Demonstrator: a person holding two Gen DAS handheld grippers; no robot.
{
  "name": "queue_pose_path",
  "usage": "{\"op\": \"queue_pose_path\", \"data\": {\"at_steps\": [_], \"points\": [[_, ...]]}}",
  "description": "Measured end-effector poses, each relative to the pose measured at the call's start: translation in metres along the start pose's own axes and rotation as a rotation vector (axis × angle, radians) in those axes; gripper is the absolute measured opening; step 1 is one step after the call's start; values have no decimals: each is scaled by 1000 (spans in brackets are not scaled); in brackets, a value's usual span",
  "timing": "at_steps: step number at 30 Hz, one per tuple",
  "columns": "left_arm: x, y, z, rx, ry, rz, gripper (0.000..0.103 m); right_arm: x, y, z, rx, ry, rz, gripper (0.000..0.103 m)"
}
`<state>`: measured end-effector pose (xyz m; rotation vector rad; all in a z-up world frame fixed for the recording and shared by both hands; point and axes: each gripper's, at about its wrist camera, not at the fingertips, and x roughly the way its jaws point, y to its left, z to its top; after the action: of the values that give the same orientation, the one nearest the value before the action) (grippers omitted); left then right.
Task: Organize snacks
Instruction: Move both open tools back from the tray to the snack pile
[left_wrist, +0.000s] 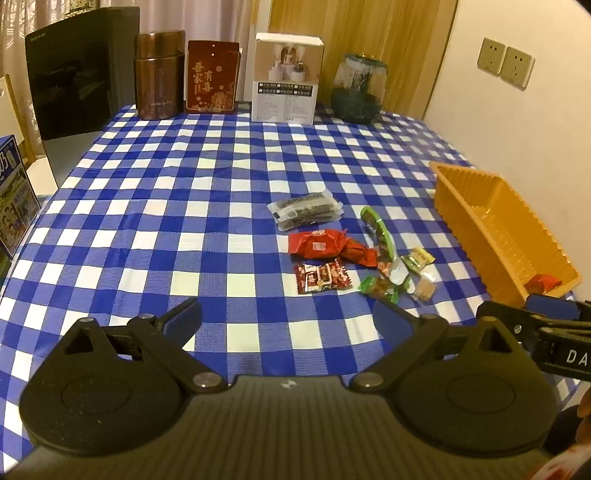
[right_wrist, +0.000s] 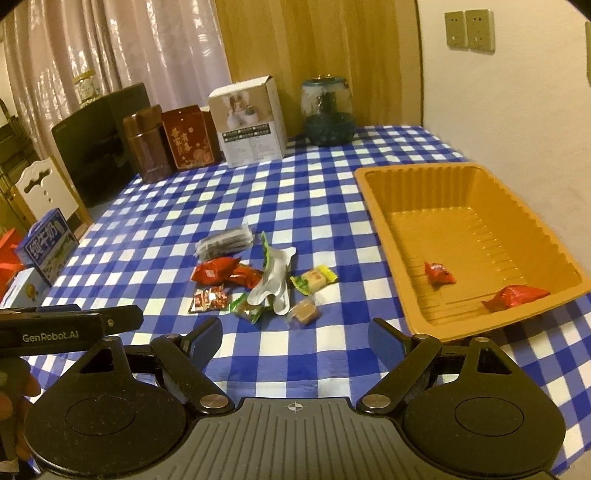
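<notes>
Several wrapped snacks lie in a loose pile on the blue checked tablecloth (left_wrist: 147, 206): a dark packet (left_wrist: 306, 210), a red packet (left_wrist: 321, 242), a red printed sachet (left_wrist: 322, 278), a green-edged silver pouch (right_wrist: 273, 280), a yellow-green sweet (right_wrist: 314, 278) and a brown cube sweet (right_wrist: 303, 313). The orange tray (right_wrist: 384, 192) at the right holds two red snacks (right_wrist: 439, 274) (right_wrist: 515, 297). My left gripper (left_wrist: 288, 319) hovers open just short of the pile, nothing between its fingers. My right gripper (right_wrist: 295, 339) is open too, near the brown cube and beside the tray's front corner.
Along the far edge stand a brown tin (left_wrist: 159, 75), a red box (left_wrist: 211, 75), a white carton (left_wrist: 288, 79) and a glass jar (left_wrist: 360, 88). A dark panel (left_wrist: 77, 70) stands at the far left. Printed boxes (right_wrist: 48, 247) sit beyond the table's left edge.
</notes>
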<state>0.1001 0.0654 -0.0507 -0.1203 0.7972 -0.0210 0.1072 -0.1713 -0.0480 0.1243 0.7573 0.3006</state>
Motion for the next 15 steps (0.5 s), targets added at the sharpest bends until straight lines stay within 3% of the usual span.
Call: {"op": "queue_pose_path", "data": {"at_steps": [8, 11, 15], "points": [[20, 1, 0, 4, 35, -4, 98, 25, -1, -5, -5, -5, -18, 85], [26, 2, -1, -3, 42, -6, 98, 37, -1, -6, -20, -8, -33, 71], [34, 3, 0, -7, 53, -8, 98, 55, -2, -9, -35, -1, -42, 65]]}}
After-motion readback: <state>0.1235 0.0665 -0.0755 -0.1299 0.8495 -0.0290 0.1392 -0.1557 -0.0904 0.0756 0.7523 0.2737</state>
